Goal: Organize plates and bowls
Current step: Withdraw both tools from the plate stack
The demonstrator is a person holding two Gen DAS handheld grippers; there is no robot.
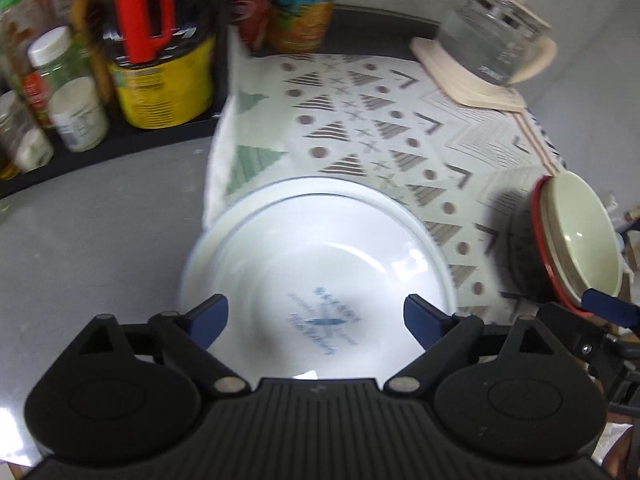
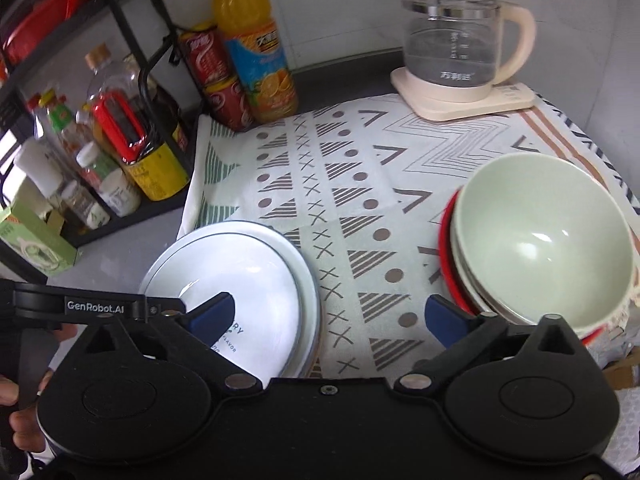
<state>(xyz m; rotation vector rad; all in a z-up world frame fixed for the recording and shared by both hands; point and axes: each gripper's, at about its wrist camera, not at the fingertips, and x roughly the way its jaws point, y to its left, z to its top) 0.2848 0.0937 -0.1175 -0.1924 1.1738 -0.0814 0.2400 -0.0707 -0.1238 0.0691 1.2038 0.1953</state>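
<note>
A stack of white plates (image 1: 316, 264) with blue print lies at the patterned cloth's near left edge; it also shows in the right wrist view (image 2: 240, 276). My left gripper (image 1: 316, 314) is open just above the stack, holding nothing. A stack of bowls, pale green bowl (image 2: 540, 240) on top with a red-rimmed one (image 2: 446, 256) beneath, stands at the right; in the left wrist view the bowl stack (image 1: 576, 236) appears tilted at the right edge. My right gripper (image 2: 328, 314) is open and empty, above the cloth between plates and bowls.
A glass kettle (image 2: 452, 36) on a cream base stands at the back right. A juice bottle (image 2: 256, 52) and red cans (image 2: 212, 76) stand at the back. A black rack (image 2: 120, 128) with bottles and jars is at the left. Grey counter (image 1: 100, 216) lies left of the cloth.
</note>
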